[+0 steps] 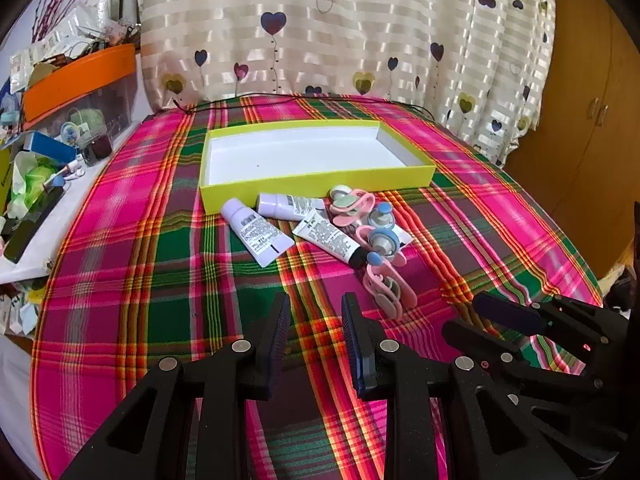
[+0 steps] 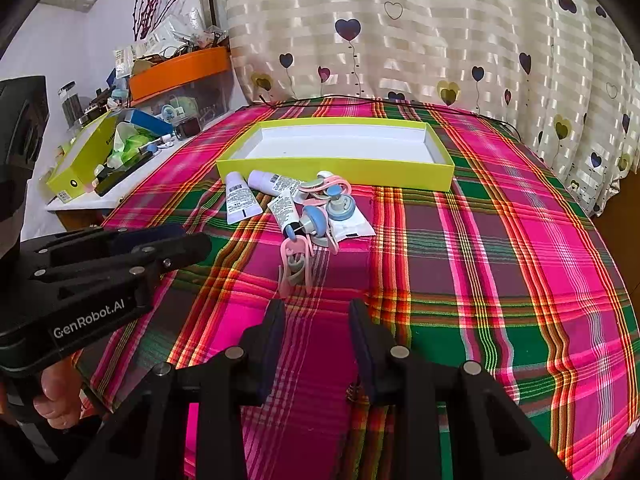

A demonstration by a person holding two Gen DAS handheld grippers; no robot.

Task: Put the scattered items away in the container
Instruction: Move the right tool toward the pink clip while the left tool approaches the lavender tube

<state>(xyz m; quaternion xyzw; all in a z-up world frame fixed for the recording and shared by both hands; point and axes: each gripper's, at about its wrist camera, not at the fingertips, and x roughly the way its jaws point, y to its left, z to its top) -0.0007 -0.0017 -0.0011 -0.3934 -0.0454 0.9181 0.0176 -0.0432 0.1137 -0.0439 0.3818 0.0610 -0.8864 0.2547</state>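
tubes [image 1: 260, 232] and clips [image 1: 382, 280] lie ahead of both grippers' released, empty fingers [image 2: 276, 340], beside yellow box [image 1: 316, 188].

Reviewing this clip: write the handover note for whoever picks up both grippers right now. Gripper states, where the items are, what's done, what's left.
Left gripper: open, empty, hovering over the plaid cloth short of the pile.
Right gripper: open, empty, likewise short of the pile.
Yellow box: nothing in it.
Pile just in front of the box: three tubes, including one lavender tube, tangled with pink clips and blue-capped pieces.
Done: nothing placed.
Left: move every item into the box; the nearest pink clip looks easiest first.
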